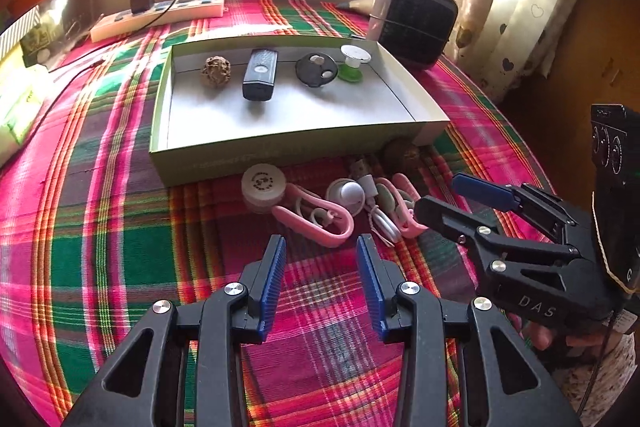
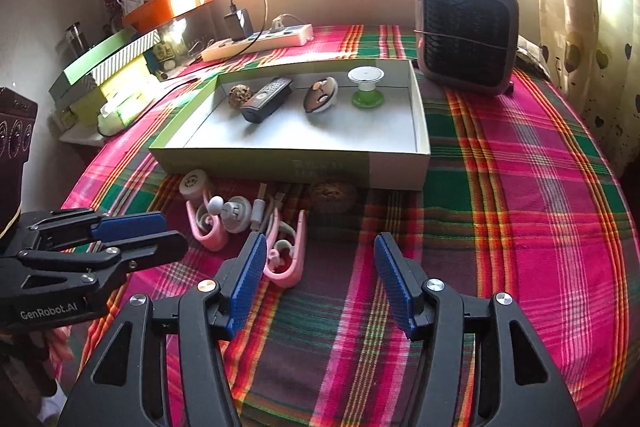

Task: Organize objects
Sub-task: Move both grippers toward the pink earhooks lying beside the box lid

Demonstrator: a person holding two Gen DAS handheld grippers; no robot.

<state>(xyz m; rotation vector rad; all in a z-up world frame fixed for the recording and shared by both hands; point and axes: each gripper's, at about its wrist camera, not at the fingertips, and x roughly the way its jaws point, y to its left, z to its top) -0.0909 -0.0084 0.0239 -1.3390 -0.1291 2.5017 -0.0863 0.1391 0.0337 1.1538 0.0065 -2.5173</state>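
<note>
Plaid cloth [image 1: 120,247] in pink, green and orange covers the surface, sunlit from the window behind. Nearest, the left gripper [image 1: 322,283] hovers low over bare cloth, jaws released with nothing between them. Just beyond its tips lies the clutter: a pink clip [image 1: 320,223], a white cap [image 1: 263,185] touching the clip's far-left end, a white ball piece [image 1: 349,194], and a tangle of white cable [image 1: 380,215] with a second pink clip [image 1: 404,203]. None of it sits between the left jaws; all lies just ahead of them.

Over to the right gripper [image 2: 320,283], also spread wide and empty. A pink clip [image 2: 286,259] lies just beside its left finger, ahead and slightly left of the gap. In the left view that gripper comes in from the right, tips just beside the cable tangle. A brown nut [image 2: 334,197] rests against the box's front wall.

Farther on, the box [image 1: 280,151] stands open, holding a row along its back: a brown ball [image 1: 216,70], a black remote [image 1: 259,75], a dark disc [image 1: 316,69], and a green-and-white spool [image 1: 353,63]. Behind the box, a power strip [image 1: 160,15] on the left, a small heater [image 1: 412,19] on the right.
</note>
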